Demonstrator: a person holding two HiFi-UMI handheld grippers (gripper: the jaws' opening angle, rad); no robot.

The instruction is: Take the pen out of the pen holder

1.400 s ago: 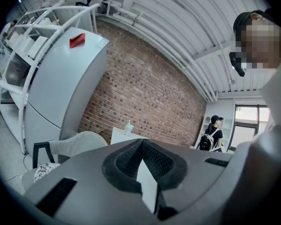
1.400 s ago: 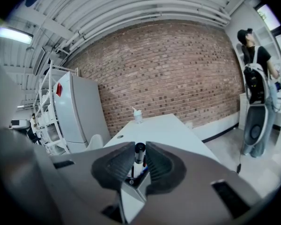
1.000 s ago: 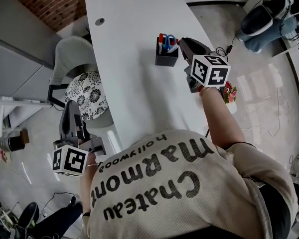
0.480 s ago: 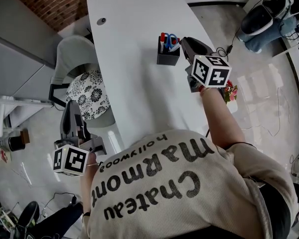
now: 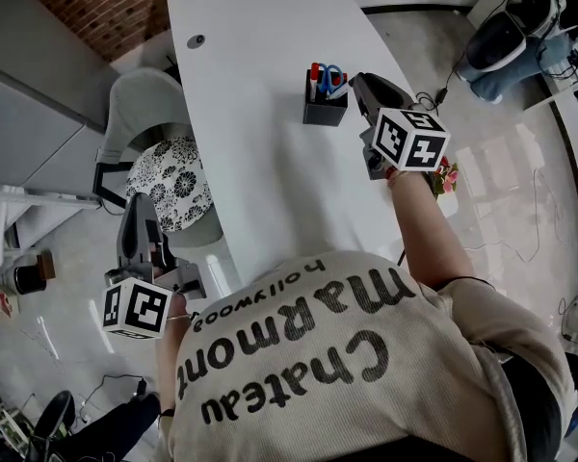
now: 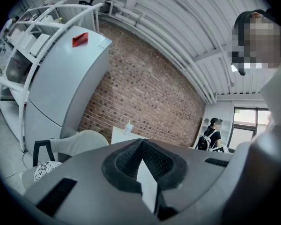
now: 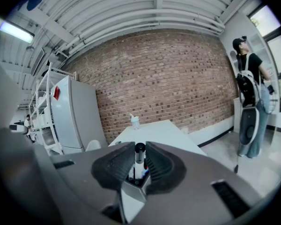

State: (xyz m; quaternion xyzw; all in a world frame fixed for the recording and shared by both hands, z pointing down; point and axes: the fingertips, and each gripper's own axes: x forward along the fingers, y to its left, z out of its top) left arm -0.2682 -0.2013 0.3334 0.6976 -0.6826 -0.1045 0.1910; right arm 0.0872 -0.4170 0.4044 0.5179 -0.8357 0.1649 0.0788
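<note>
A black pen holder [image 5: 325, 105] stands on the white table [image 5: 260, 56], holding red pens and blue-handled scissors. My right gripper [image 5: 354, 82] is right beside the holder's right side, pointing a little downward. In the right gripper view a white pen with a black cap [image 7: 139, 159] stands upright between the pads [image 7: 155, 165]. It fills the narrow gap between them, and its lower end is still down in the holder. My left gripper [image 5: 139, 215] hangs off the table's left side over a chair. Its jaws meet in the left gripper view [image 6: 143, 146] with nothing between them.
A chair with a patterned cushion [image 5: 169, 183] stands left of the table, under the left gripper. A lidded cup [image 7: 135, 122] sits at the table's far end, before a brick wall. A person with a backpack [image 7: 249, 90] stands at the right, and a grey cabinet [image 7: 75, 118] at the left.
</note>
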